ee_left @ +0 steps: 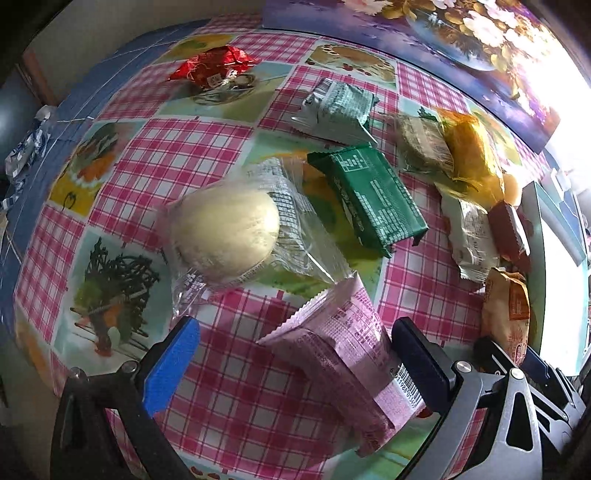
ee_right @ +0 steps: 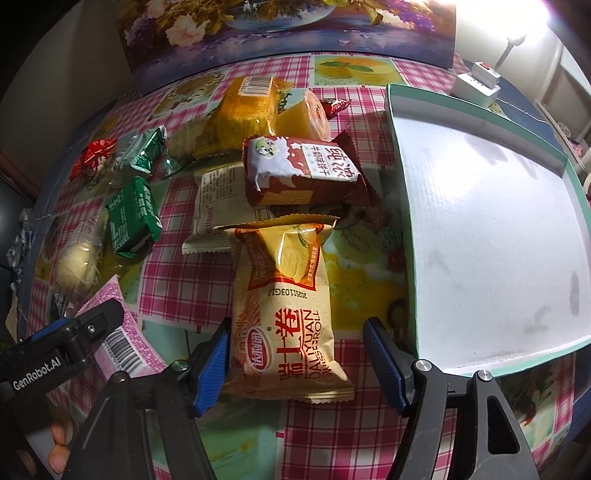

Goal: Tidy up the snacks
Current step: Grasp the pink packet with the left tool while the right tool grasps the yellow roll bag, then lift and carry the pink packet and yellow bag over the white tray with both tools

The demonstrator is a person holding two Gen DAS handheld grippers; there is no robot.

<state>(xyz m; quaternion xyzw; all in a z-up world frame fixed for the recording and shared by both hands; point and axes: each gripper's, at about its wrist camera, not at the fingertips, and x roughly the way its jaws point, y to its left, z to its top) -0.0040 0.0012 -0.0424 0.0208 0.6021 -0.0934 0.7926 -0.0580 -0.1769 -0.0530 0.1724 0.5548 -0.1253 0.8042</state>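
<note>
Your box (ee_right: 480, 221) is bare, every snack still out; both grippers (ee_left: 295, 354) (ee_right: 295, 354) gape around packets (ee_left: 343, 354) (ee_right: 288, 314), unclamped.

Blown-out glare at right (fisheye-bent edges), dim corners

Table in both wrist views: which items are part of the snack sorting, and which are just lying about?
Job:
- Swiss roll pack, between right gripper jaws
- pink packet, between left gripper jaws
- green packet
- wrapped bun
- brown wafer pack
- empty box

Lying about:
- flower picture
- power strip
</note>
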